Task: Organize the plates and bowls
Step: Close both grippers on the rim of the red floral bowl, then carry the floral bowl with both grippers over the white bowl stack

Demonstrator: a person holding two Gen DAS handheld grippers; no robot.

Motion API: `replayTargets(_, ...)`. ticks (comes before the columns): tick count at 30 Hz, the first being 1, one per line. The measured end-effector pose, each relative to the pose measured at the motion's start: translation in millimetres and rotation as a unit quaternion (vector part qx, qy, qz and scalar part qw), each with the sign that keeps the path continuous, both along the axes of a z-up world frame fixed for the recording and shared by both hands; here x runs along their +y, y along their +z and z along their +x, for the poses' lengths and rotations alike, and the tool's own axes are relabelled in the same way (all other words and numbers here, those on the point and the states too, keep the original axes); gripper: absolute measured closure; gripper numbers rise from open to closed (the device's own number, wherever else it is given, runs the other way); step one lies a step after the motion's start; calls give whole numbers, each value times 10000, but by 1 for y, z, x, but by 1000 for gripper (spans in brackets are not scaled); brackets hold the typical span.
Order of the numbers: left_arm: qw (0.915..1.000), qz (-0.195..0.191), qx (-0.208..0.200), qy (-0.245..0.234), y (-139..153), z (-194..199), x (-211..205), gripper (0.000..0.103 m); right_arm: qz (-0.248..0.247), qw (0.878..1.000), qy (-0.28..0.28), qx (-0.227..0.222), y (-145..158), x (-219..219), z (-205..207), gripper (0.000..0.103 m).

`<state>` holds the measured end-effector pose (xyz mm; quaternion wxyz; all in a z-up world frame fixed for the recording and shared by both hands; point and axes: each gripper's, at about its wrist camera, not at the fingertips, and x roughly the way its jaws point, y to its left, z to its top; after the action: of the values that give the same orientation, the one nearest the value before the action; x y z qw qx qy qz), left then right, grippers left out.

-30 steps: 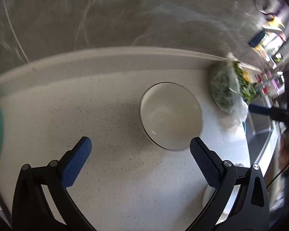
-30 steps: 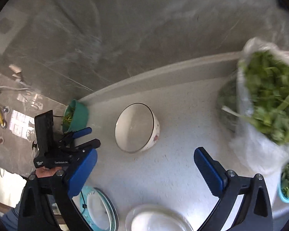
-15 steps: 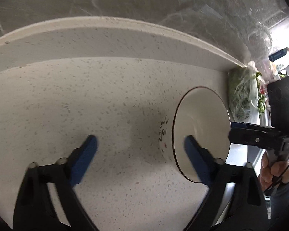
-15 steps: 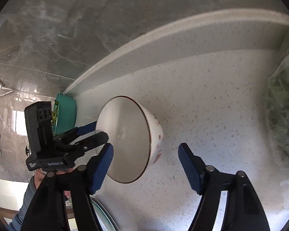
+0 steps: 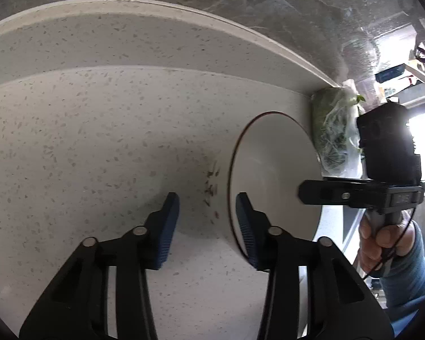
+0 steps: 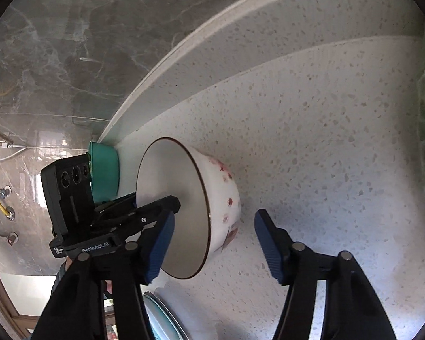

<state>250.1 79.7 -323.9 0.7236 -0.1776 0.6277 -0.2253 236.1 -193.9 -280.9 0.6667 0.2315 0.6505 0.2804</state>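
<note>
- Left hand-held gripper [image 5: 206, 212]: its jaws have just been closing and now stand narrow, straddling the near wall of the white bowl [image 5: 272, 175]. One blue pad [image 5: 168, 226] stands outside the wall, the other inside the rim; whether either presses the wall I cannot tell.
- The white bowl, dark-rimmed with small red flowers on its side, sits on the speckled desk [image 5: 99, 141] just ahead and to the right of this hand-held gripper.
- Beyond the bowl, a bag of greens [image 5: 334, 138] lies against the desk's back edge.
- Right hand-held gripper [image 6: 212, 240]: jaws have just been closing, now about half wide, one pad inside the bowl [image 6: 218, 198], the other clear of its outer wall.
- To its left, behind the bowl, stands a teal bowl [image 6: 104, 170]; a teal-rimmed plate [image 6: 161, 320] lies just below.
</note>
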Motion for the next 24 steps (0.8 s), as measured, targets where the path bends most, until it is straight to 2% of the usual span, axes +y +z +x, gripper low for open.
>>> replayTargets(4, 9999, -123, 8, -89, 2, 1, -8, 81, 82, 9998, -4, 161, -8, 1, 0, 61)
replayTargets(5, 9999, -72, -10, -110, 1, 2, -15, 82, 96, 9998, -13, 173, -10, 2, 0, 66)
replayTargets(9, 9999, -20, 20, -161, 2, 3, -20, 82, 144, 9996, -75, 246, -12, -1, 0, 73)
replayTargets(17, 9999, -55, 84, -109, 4, 2, -14, 82, 122, 9994, -151, 291, -12, -1, 0, 75)
replayTargets(24, 9999, -36, 79, -59, 23, 0, -20, 82, 129, 9992, -227, 289, 2, -5, -2, 75)
